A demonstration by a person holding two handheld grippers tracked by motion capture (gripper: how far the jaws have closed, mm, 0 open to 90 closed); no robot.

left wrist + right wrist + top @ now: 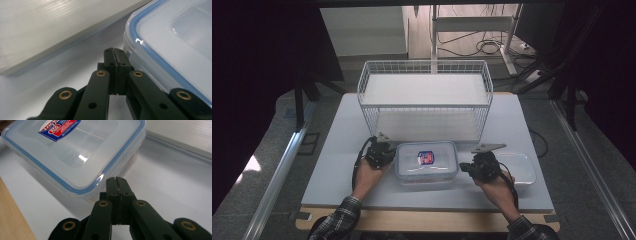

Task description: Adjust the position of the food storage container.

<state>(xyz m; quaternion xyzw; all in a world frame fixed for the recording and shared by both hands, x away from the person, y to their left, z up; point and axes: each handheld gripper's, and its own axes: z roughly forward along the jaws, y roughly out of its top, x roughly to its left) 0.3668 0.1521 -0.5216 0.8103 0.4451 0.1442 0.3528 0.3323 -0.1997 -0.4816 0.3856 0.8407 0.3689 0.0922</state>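
Observation:
A clear plastic food box [427, 162] with a blue-sealed lid and a red and blue label sits near the front middle of the white table. My left gripper [388, 150] is at the box's left side, jaws pressed together with nothing between them. In the left gripper view the shut tips [115, 53] sit right beside the box's side [140, 62]. My right gripper [465, 167] is at the box's right side, also shut and empty. In the right gripper view its tips [116, 182] lie close to a corner of the box [75, 152].
A white wire rack [426, 95] with two shelf boards stands behind the box. A second clear tub [518, 170] lies to the right, behind my right hand. The wooden table edge [412, 220] runs along the front.

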